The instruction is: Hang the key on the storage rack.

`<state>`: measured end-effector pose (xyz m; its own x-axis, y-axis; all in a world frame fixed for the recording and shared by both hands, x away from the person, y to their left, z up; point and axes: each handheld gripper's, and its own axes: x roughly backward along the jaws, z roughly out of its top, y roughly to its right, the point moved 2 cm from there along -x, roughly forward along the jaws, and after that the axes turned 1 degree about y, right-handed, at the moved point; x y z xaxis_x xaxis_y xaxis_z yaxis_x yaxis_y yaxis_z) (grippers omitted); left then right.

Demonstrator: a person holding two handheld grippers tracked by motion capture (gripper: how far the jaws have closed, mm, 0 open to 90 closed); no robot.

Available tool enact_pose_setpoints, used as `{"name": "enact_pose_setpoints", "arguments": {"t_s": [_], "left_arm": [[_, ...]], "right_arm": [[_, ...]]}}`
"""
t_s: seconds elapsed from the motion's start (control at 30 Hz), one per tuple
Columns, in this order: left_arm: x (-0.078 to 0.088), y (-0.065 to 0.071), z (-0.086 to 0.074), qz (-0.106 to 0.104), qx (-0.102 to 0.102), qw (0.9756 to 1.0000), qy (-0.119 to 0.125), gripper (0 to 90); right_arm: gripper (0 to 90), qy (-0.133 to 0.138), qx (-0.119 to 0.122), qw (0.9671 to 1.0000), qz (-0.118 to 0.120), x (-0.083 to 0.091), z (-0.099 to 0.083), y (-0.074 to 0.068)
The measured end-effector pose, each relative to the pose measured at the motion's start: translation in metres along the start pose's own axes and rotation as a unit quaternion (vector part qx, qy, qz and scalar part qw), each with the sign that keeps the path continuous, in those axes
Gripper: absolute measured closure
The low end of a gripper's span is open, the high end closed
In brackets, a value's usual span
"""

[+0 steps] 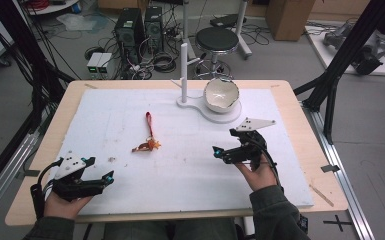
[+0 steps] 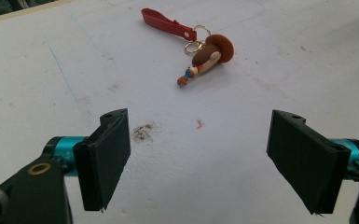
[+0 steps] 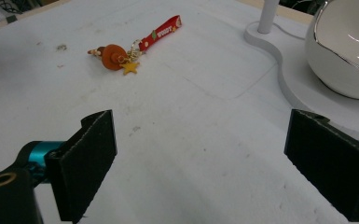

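Nothing is picked up yet: the keychain lies untouched mid-bench on the white mat, while the left hand-held gripper and right hand-held gripper both gape empty, well short of it, so the whole grasp remains.

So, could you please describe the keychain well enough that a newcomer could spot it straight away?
Start from the white mat covering the table, then look near its middle, left of the white stand with the bowl. The keychain lies flat there, ahead of both open grippers. Its red strap, brown-hatted figure and gold star are the mat's only colour.
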<state>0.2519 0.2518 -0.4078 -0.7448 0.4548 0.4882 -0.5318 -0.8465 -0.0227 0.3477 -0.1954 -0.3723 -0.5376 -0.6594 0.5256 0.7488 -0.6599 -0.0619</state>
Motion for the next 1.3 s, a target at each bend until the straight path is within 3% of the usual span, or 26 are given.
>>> {"name": "enact_pose_setpoints", "arguments": {"t_s": [0.7,1.3], "left_arm": [[0.001,-0.002,0.000,-0.004,0.011,0.9999,0.005,21.8],[0.002,-0.003,0.001,-0.006,0.010,0.9999,0.008,22.0]], "right_arm": [[8.4,-0.017,0.010,0.9993,0.032,-0.046,0.063,-0.018],[8.5,-0.024,0.016,0.9983,0.052,-0.083,0.101,-0.033]]}}
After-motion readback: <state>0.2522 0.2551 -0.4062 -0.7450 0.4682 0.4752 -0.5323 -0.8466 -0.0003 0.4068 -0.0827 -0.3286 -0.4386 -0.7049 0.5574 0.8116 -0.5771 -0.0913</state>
